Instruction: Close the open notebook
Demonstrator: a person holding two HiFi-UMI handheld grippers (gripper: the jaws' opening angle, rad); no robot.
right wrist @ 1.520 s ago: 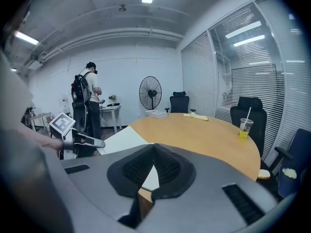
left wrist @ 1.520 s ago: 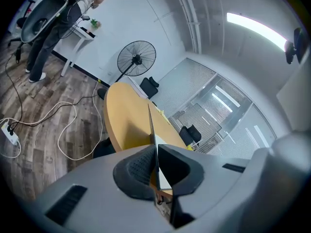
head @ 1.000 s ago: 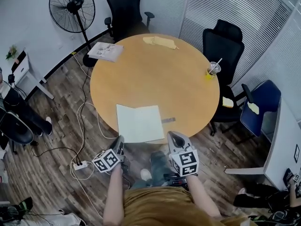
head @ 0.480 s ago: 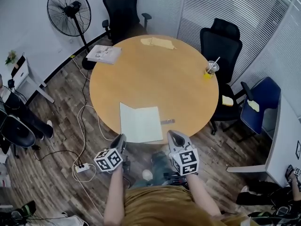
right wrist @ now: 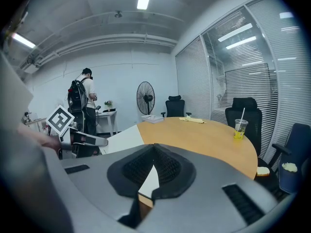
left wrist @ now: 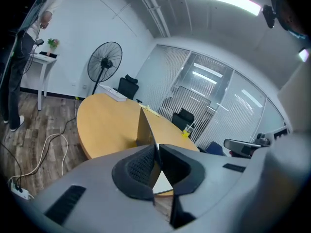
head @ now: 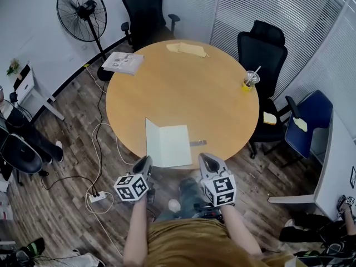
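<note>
The open notebook lies at the near edge of the round wooden table, its white pages up. My left gripper is shut on the left leaf, which stands raised and nearly upright. In the left gripper view that leaf rises edge-on from between the gripper's jaws. My right gripper hovers just right of the notebook's near right corner with its jaws shut and nothing seen between them. In the right gripper view the white page shows past the shut gripper.
A small grey strip lies just right of the notebook. Farther off are a cup with a straw, a yellow cloth and a stack of papers. Office chairs and a fan ring the table; cables and a power strip lie on the floor.
The notebook's left leaf has swung up from lying flat to nearly upright, so the notebook looks narrower. My left gripper has risen and shifted right with it. The right gripper has stayed put.
</note>
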